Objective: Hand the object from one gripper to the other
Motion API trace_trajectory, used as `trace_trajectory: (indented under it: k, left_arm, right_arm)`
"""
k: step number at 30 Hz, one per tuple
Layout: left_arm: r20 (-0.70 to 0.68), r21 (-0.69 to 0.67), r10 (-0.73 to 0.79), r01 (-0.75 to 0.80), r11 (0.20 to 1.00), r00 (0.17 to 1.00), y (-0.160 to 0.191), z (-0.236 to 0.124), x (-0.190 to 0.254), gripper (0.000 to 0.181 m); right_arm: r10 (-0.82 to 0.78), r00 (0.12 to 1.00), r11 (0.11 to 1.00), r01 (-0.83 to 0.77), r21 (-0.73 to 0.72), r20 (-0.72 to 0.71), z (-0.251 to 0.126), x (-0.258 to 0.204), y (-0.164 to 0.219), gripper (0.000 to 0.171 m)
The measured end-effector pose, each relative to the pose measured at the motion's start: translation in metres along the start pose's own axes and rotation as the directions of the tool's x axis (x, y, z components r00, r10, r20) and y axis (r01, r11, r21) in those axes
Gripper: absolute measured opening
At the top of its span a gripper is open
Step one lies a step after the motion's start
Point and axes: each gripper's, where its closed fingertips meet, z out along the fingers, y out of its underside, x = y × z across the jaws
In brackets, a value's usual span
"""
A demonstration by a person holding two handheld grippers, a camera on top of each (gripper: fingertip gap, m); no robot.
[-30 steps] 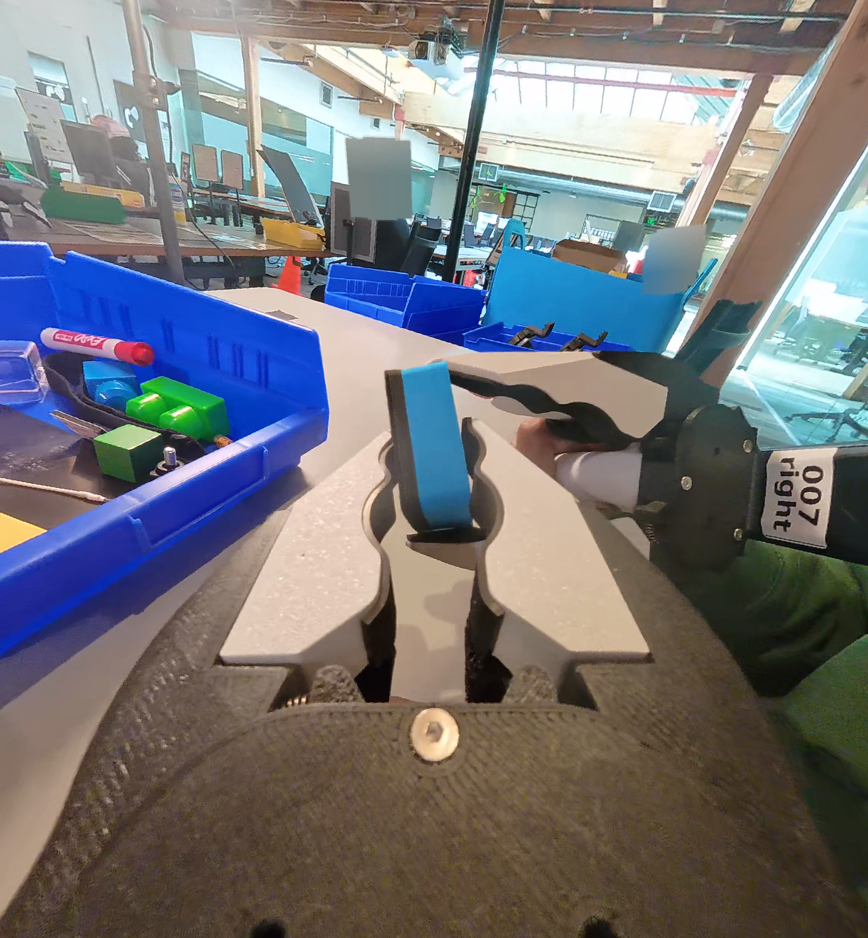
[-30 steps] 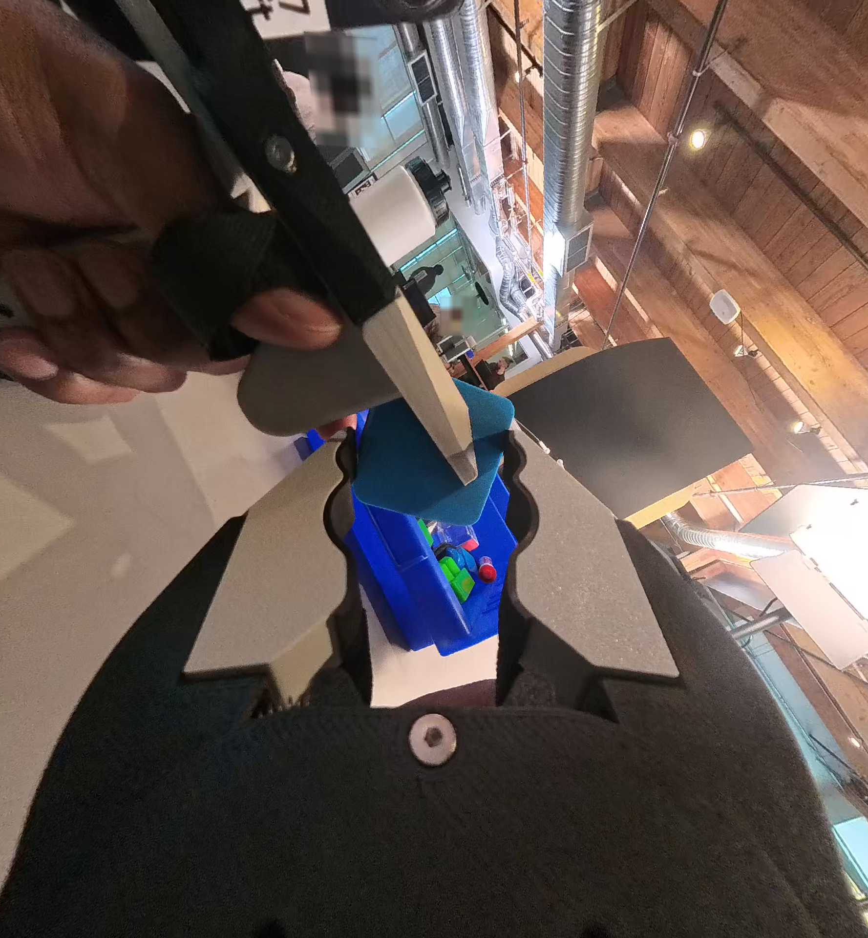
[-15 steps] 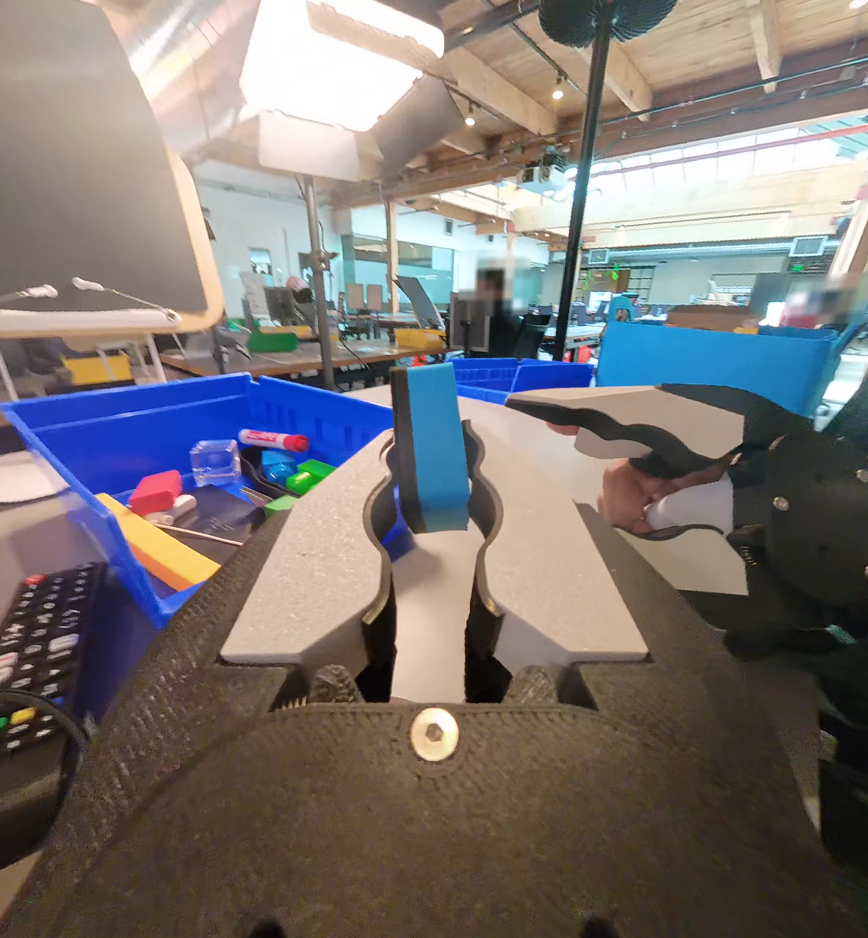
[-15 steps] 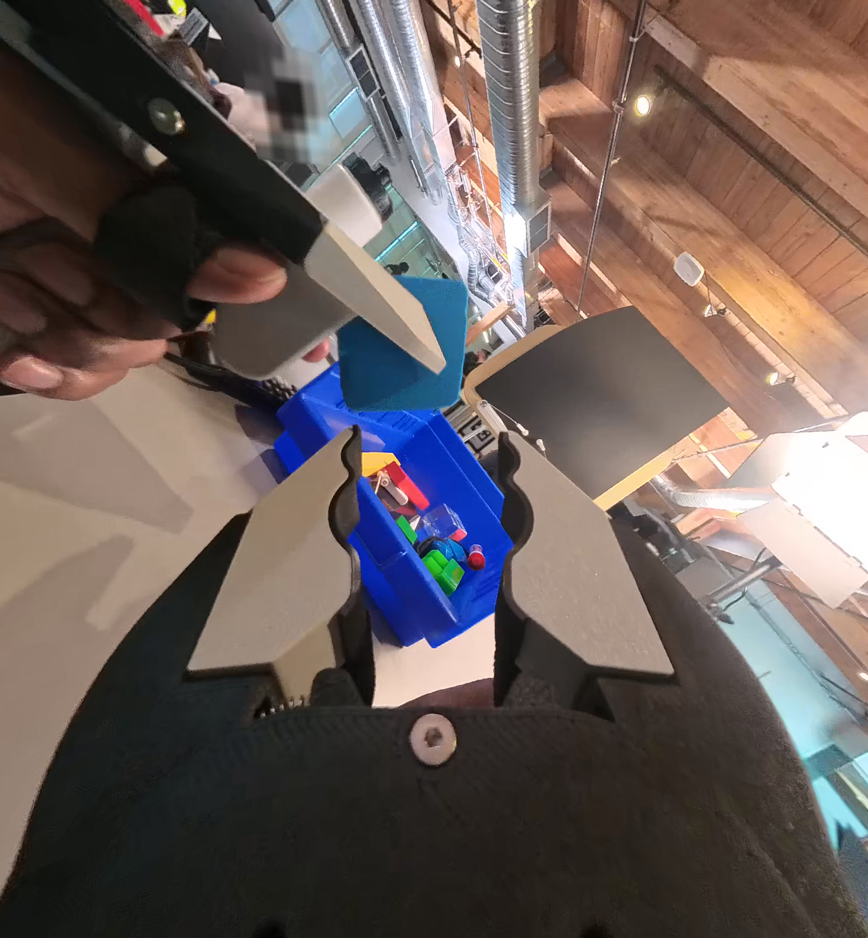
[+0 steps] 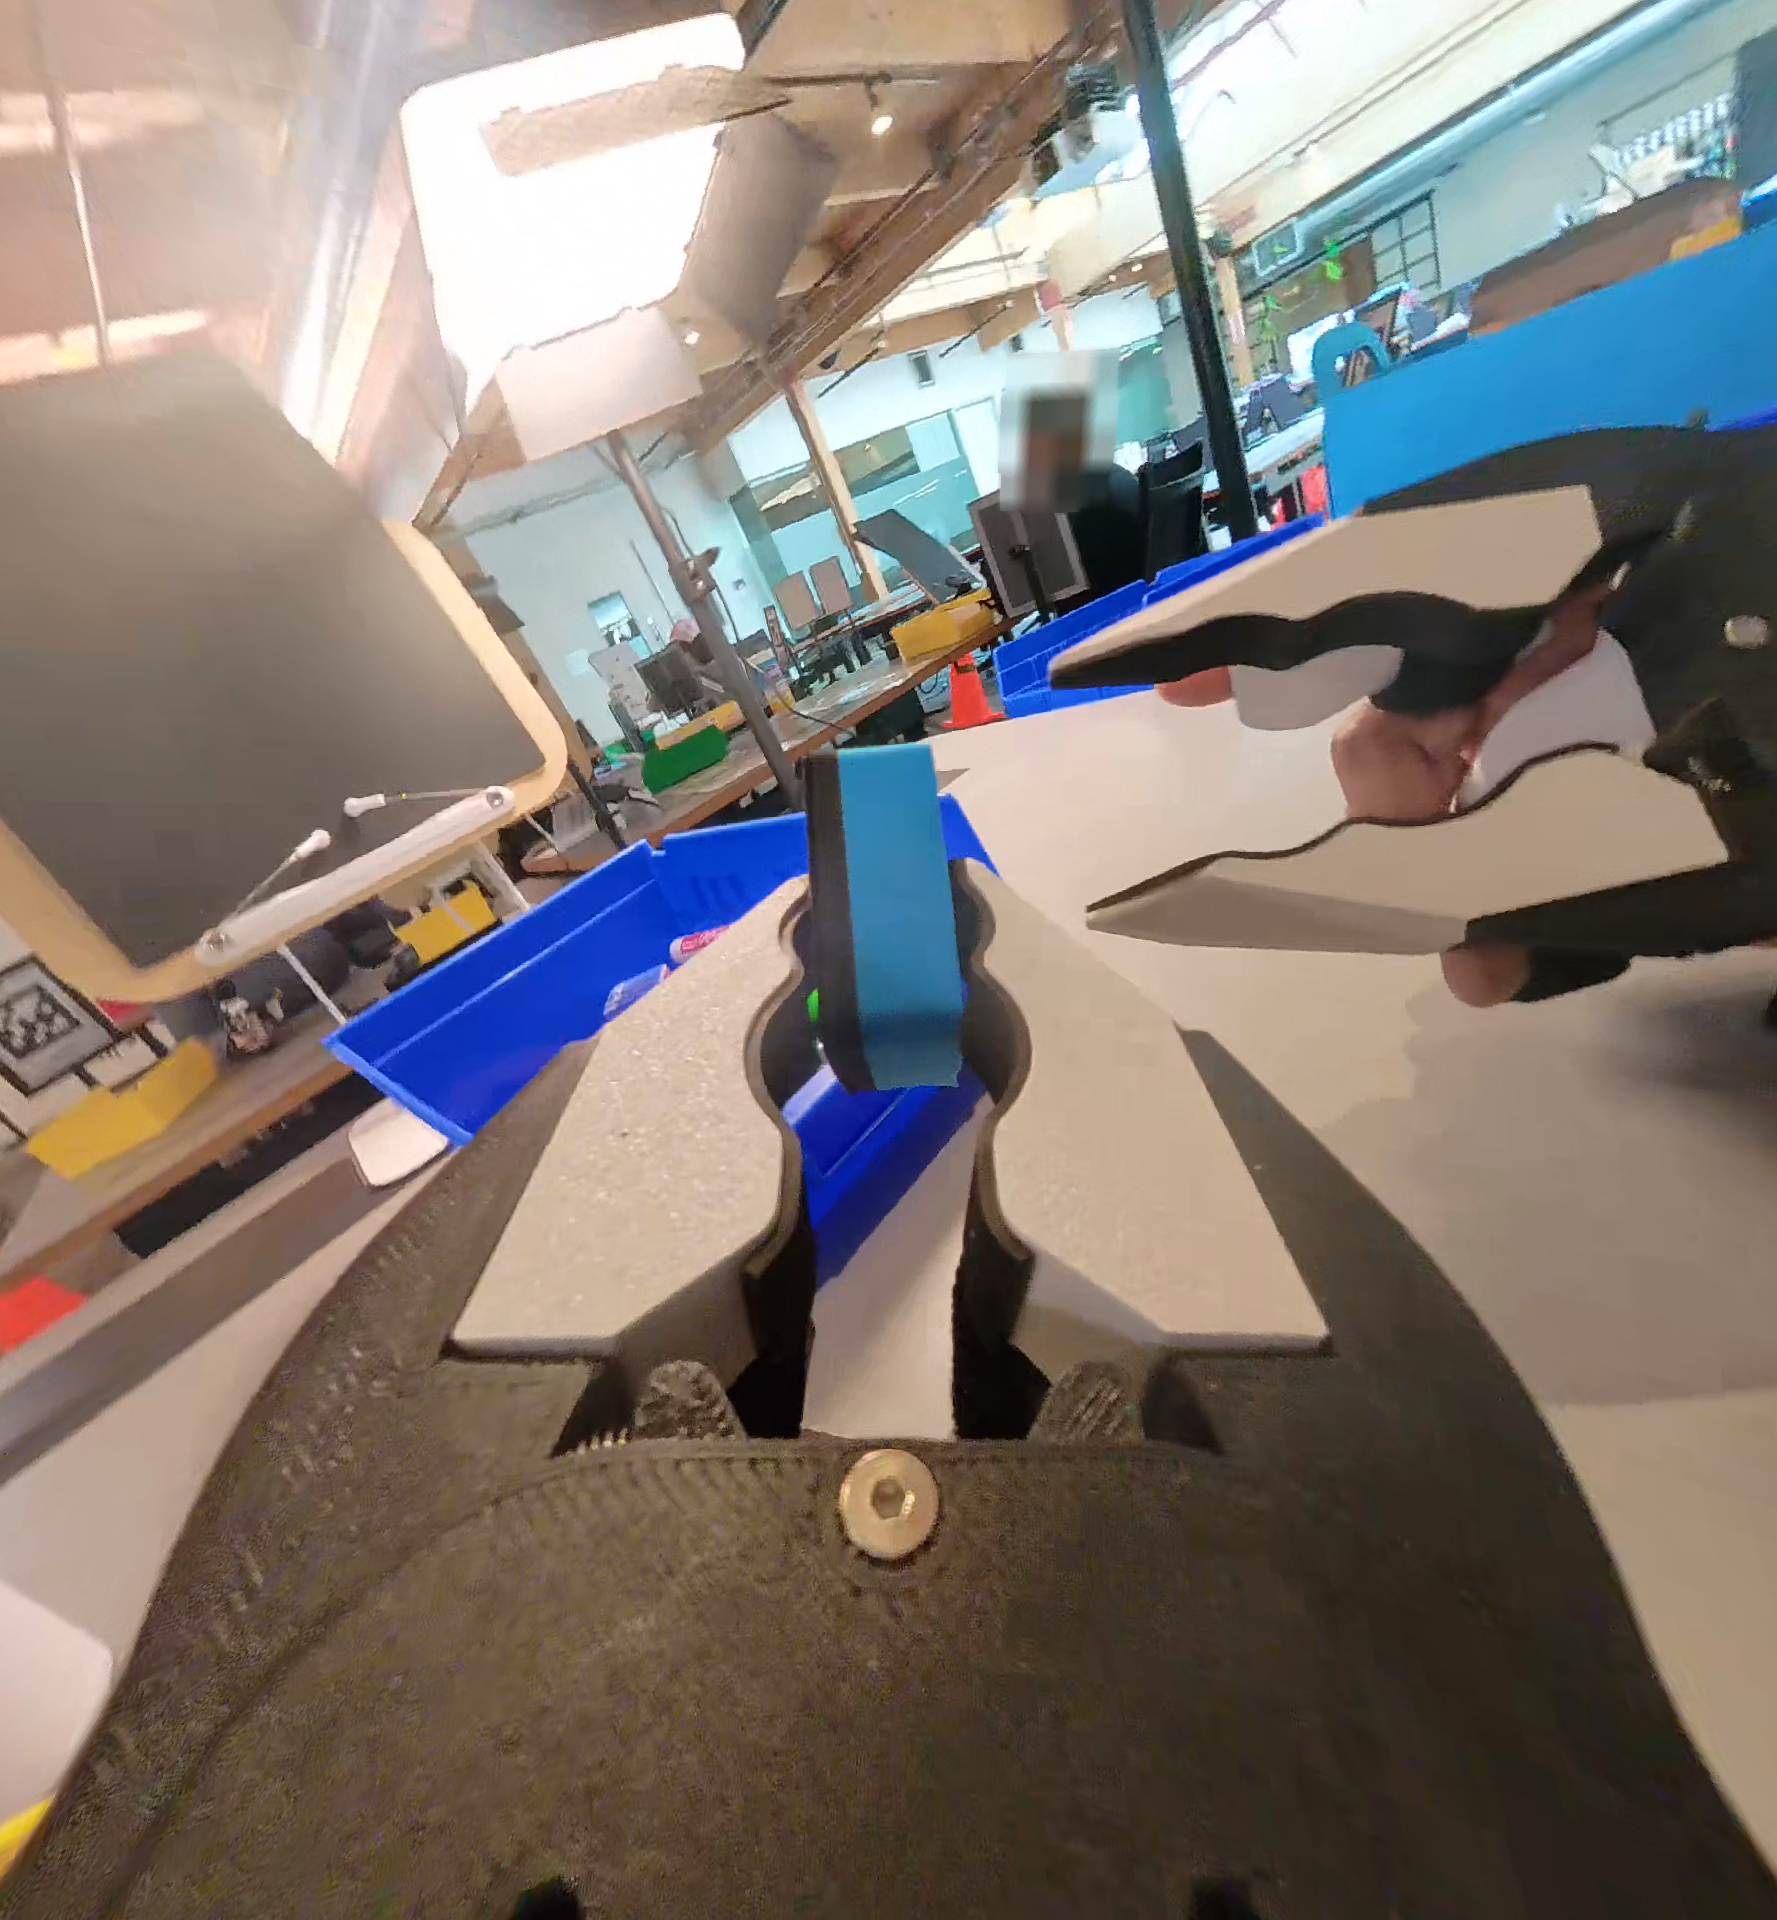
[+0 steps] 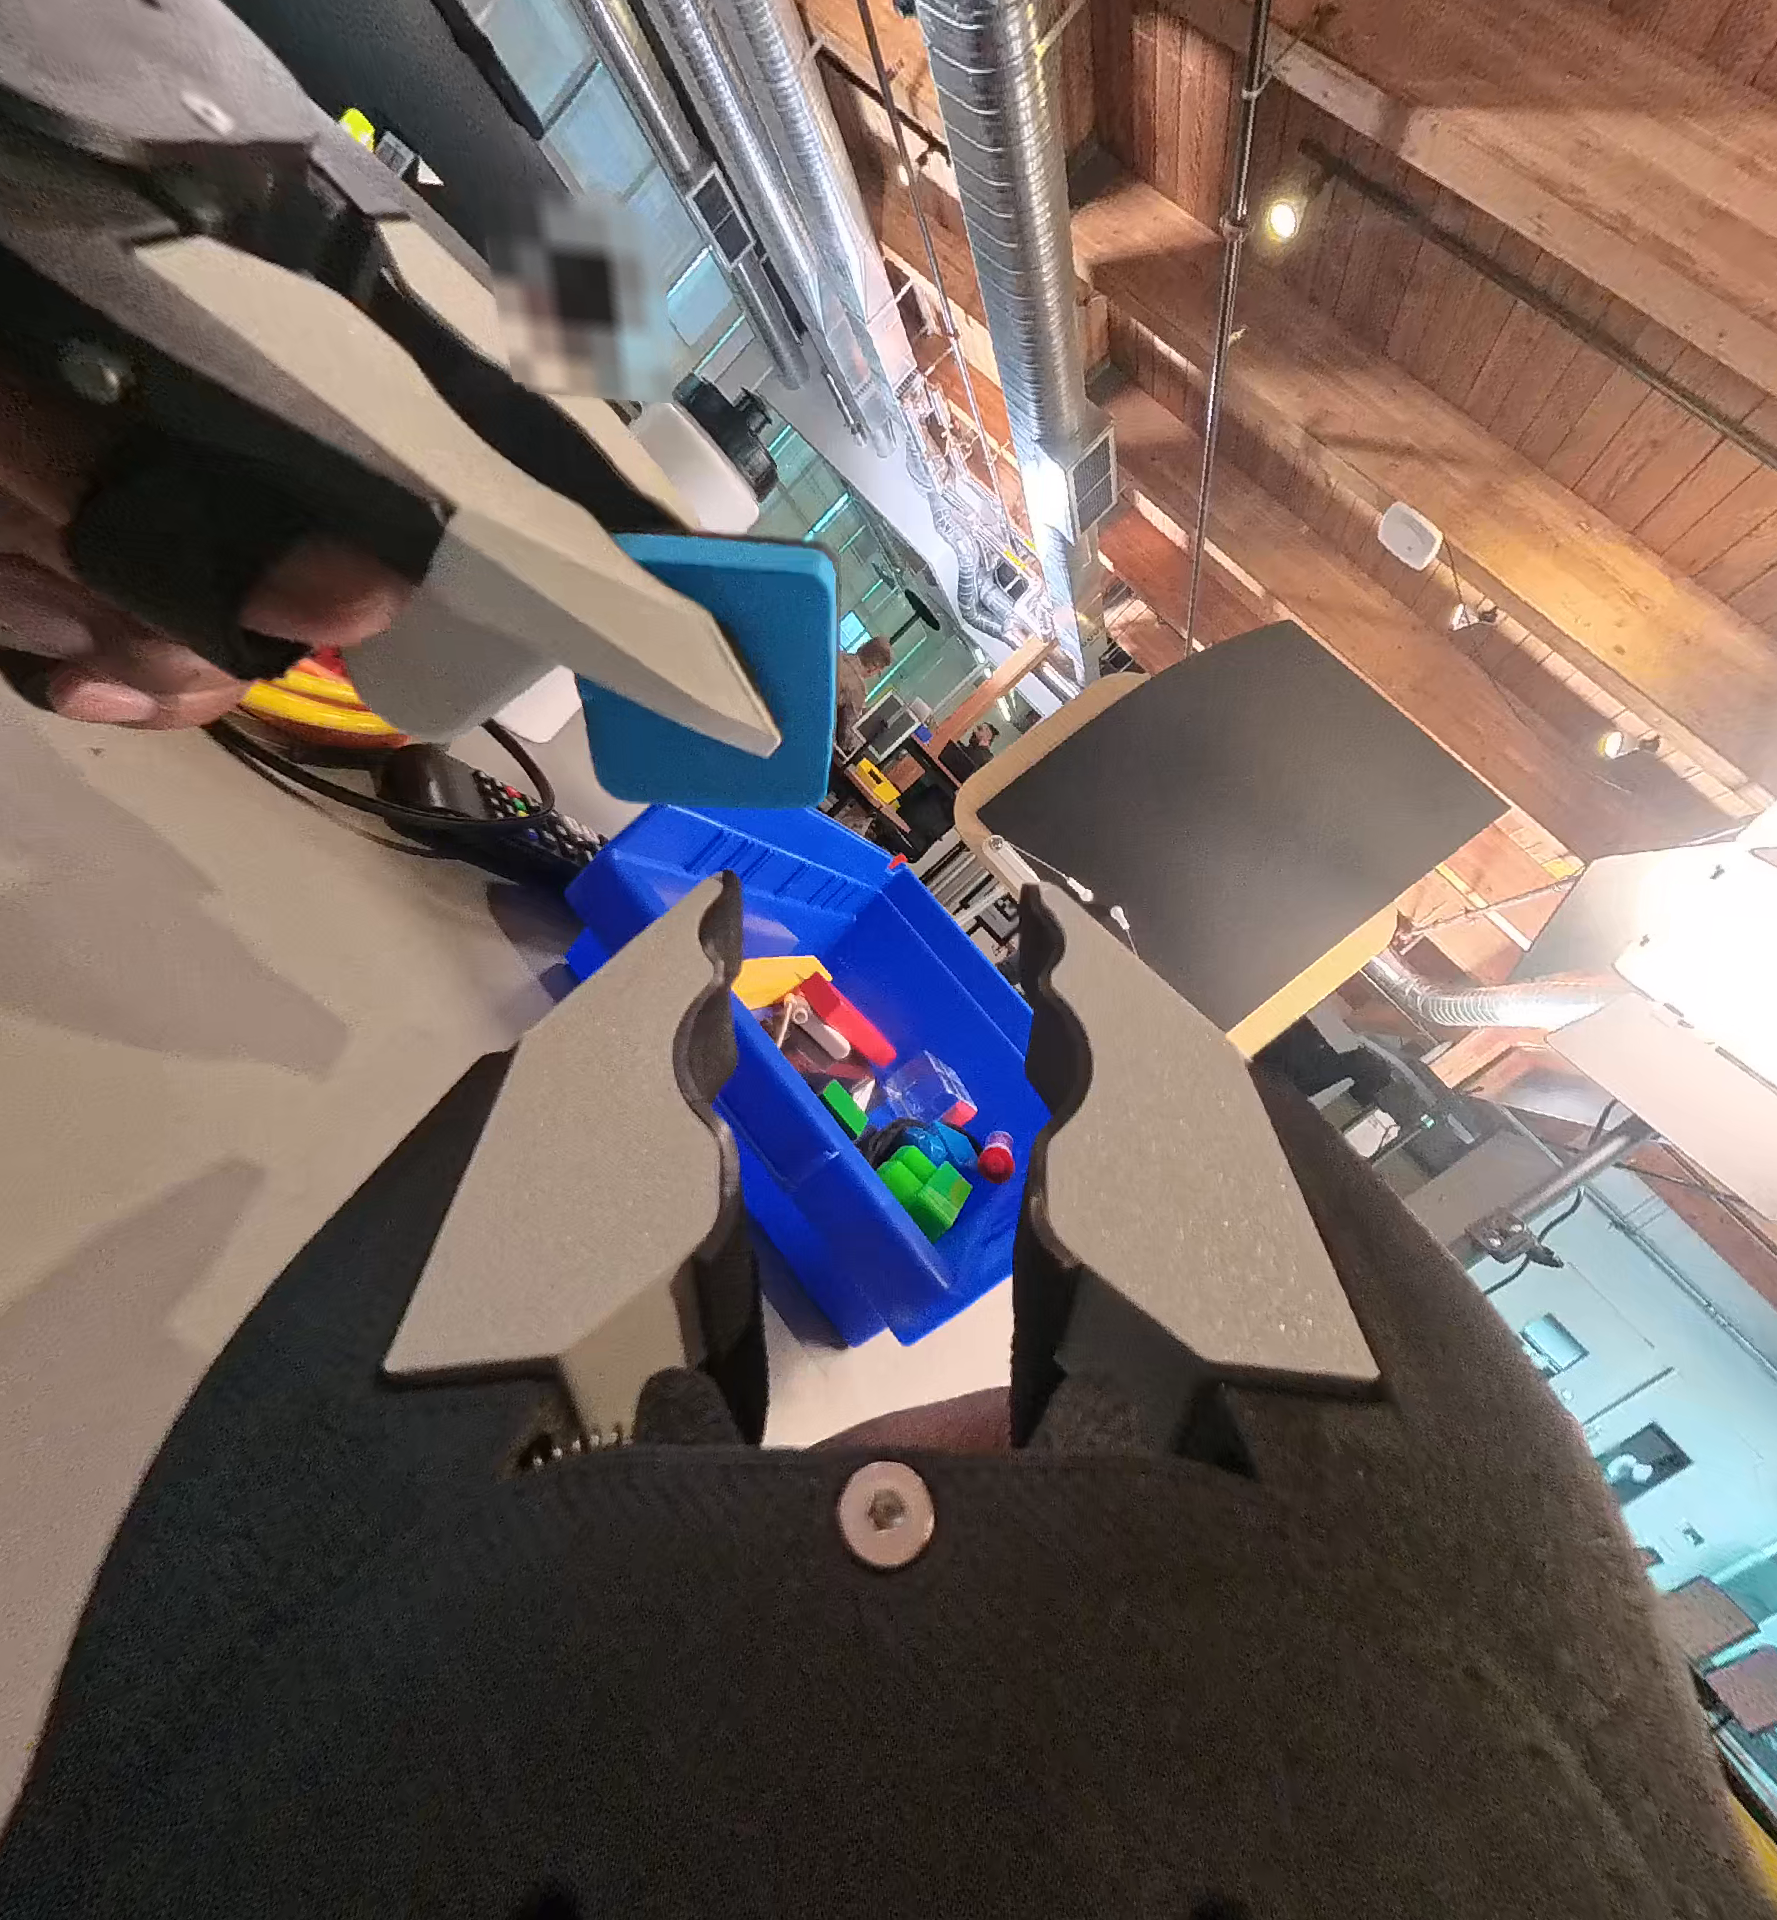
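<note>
Left gripper (image 5: 889, 935) jaws clamped on blue pad (image 5: 894, 914), its lower edge hidden between them. Right gripper (image 6: 879, 935) jaws spread wide, empty, apart from pad. Blue bin (image 6: 863, 1226) on worktop (image 5: 1486, 1143) partly blocked; contents small, hard to tell.

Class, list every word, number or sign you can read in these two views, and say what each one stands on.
I quote no writing, so here are only the things that bear it.
Marker in the blue bin: printed label, mostly hidden and blurred.
Remote control: button marks too small to read.
Blue foam eraser, left gripper, right gripper: no writing shows.
</note>
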Motion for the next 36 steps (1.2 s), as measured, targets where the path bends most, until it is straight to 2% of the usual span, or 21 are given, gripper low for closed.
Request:
trace_trajectory:
  k: [4, 8, 15, 25, 30, 36]
  left_arm:
    - [0.015, -0.015, 0.09, -0.09, 0.996, 0.996, 0.005, 0.0, 0.001, 0.022]
    - [-0.026, 0.022, 0.136, -0.136, 0.99, 0.99, 0.0, -0.007, 0.006, 0.023]
    - [-0.067, 0.099, 0.101, -0.094, 0.991, 0.993, -0.011, -0.013, 0.011, 0.022]
    - [-0.132, 0.091, 0.113, -0.102, 0.991, 0.985, -0.008, -0.012, 0.023, 0.023]
    - [-0.249, 0.175, 0.031, 0.013, 0.984, 0.968, -0.025, -0.022, 0.034, 0.023]
    - [-0.409, 0.234, -0.207, 0.321, 0.918, 0.889, -0.046, -0.039, 0.027, 0.023]
  right_arm:
    - [0.011, 0.999, 0.999, -0.013, 0.043, 0.041, -0.002, -0.006, -0.008, 0.055]
    - [0.079, 0.992, 0.992, -0.088, 0.096, 0.093, -0.007, -0.009, -0.018, 0.055]
    - [0.275, 0.932, 0.949, -0.303, 0.091, 0.236, -0.009, -0.015, -0.023, 0.055]
    - [0.382, 0.866, 0.9, -0.428, 0.083, 0.321, -0.013, -0.017, -0.027, 0.055]
    - [0.464, 0.777, 0.844, -0.534, 0.056, 0.425, -0.018, -0.023, -0.034, 0.055]
    - [0.609, 0.623, 0.705, -0.709, 0.024, 0.492, -0.022, -0.012, -0.04, 0.055]
